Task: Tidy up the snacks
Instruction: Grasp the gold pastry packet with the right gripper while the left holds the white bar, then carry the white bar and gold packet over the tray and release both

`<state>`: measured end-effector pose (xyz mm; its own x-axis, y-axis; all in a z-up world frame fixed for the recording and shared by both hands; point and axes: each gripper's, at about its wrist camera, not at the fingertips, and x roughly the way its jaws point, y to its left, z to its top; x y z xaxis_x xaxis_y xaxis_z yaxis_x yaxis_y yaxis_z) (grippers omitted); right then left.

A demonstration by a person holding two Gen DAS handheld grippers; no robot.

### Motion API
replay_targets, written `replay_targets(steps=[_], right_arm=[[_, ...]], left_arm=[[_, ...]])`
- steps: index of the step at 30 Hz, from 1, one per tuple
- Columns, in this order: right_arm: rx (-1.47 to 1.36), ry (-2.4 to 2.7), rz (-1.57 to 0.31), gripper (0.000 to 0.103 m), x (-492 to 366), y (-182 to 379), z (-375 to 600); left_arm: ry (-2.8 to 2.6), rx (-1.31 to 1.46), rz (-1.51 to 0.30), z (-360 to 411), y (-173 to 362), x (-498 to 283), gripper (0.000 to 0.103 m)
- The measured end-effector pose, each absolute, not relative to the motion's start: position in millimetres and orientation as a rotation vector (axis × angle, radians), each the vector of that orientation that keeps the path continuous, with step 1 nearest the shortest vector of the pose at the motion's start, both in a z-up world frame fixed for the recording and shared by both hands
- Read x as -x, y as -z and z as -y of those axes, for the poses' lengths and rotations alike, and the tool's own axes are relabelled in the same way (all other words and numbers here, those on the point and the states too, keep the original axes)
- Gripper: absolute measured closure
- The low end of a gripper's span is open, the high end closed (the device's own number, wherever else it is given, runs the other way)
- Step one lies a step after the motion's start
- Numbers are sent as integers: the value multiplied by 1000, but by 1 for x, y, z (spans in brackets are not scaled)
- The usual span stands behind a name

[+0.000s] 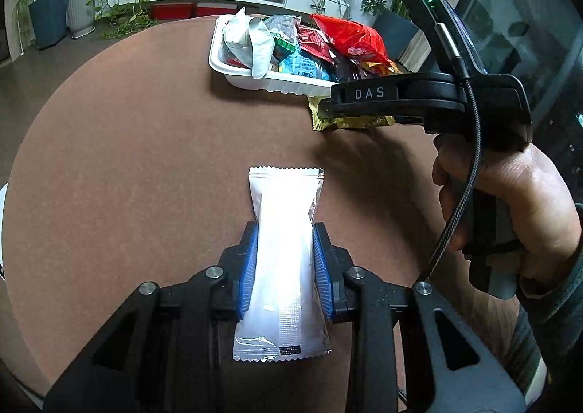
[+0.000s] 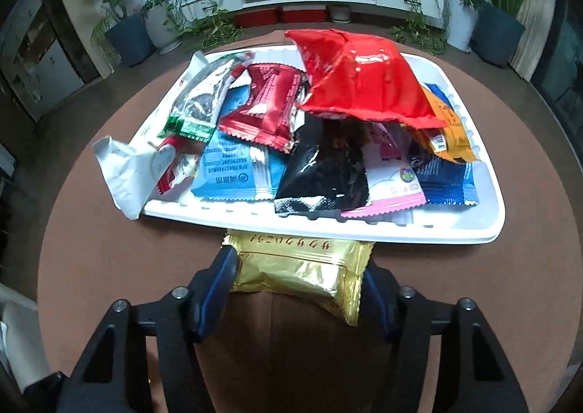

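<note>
My left gripper is shut on a long white snack packet, which sticks out forward above the brown round table. Beyond it stands a white tray heaped with snack packets. In the right wrist view my right gripper has a crinkled gold packet between its blue pads, which touch both of its sides. The packet's far edge lies at the tray's front rim. In the left wrist view the same gold packet shows under the right gripper's black body, held by a hand.
The tray holds a big red bag, a dark red packet, a light blue one, a black one and several others. A white bag hangs over its left rim. Potted plants and a low white cabinet stand behind the table.
</note>
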<state>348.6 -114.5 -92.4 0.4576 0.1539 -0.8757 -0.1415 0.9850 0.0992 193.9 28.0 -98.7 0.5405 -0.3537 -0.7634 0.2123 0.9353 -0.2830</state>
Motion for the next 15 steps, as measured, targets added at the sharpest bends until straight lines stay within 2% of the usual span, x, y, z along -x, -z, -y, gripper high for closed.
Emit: replay_targets(steps=[2,15], right_arm=[[-10,-196,-1085,51,-345,91,113],[-30,-290,-1113,52,-296,90,120]], left_arm=[[340,167,-940,-28,98,-193,76],[336,163,-944,-29,100,-198,79]])
